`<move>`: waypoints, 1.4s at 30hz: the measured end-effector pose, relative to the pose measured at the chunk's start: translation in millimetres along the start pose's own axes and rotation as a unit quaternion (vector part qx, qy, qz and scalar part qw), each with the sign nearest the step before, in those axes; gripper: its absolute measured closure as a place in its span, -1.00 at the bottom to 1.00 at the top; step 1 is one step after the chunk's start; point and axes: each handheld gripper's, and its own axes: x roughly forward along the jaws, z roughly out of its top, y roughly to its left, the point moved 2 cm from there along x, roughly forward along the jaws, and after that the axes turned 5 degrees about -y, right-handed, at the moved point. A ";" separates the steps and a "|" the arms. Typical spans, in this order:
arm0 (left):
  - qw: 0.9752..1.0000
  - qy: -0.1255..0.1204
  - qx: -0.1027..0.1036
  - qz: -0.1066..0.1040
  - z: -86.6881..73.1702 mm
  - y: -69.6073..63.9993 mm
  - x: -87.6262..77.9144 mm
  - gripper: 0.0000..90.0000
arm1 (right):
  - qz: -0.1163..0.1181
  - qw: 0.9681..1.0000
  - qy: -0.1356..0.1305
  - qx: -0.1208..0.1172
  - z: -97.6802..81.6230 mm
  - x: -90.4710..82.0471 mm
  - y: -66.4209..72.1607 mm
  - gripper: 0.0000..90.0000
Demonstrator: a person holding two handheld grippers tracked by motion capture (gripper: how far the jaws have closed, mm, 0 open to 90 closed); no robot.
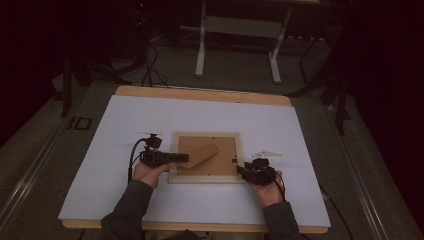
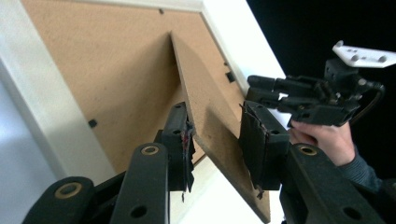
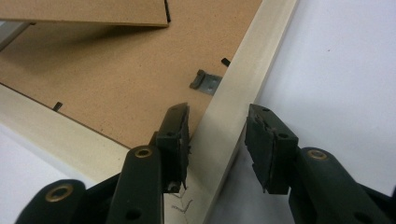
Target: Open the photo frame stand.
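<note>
**Frame face-down, easel leg caught between left tongs**

Picture frame point(image 1: 206, 157) lies back-up at table point(image 1: 125, 130) centre, so its fibreboard stand point(image 2: 205, 121) is reachable. Left tongs point(image 2: 215, 140) half-closed astride the stand's free end; pads near it, contact uncertain. Right tongs point(image 3: 217, 140) straddle the frame's near-right rail point(image 3: 233, 112), partly open, apparently steadying it; firm grip not evident.

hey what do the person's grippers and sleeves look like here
Both grippers, left and right, are black two-jaw tools with brass-coloured rivets on the linkages and worn, frayed black pads. A black cable trails from the left one; the right carries a pale plate. The sleeves are dark grey-green.
</note>
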 end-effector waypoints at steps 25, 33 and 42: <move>0.999 0.001 0.044 0.009 0.2 -12.1 -2.1 0.48 | -0.001 1.000 -0.002 -0.009 3.6 0.3 -1.8 0.26; 0.997 -0.004 0.072 0.009 -0.9 -20.7 -5.2 0.48 | -0.005 1.000 -0.013 -0.006 13.4 -0.3 -6.0 0.22; 0.996 -0.011 0.090 0.006 -4.1 -26.3 -8.3 0.48 | -0.002 1.000 -0.019 0.022 31.0 9.8 -16.9 0.13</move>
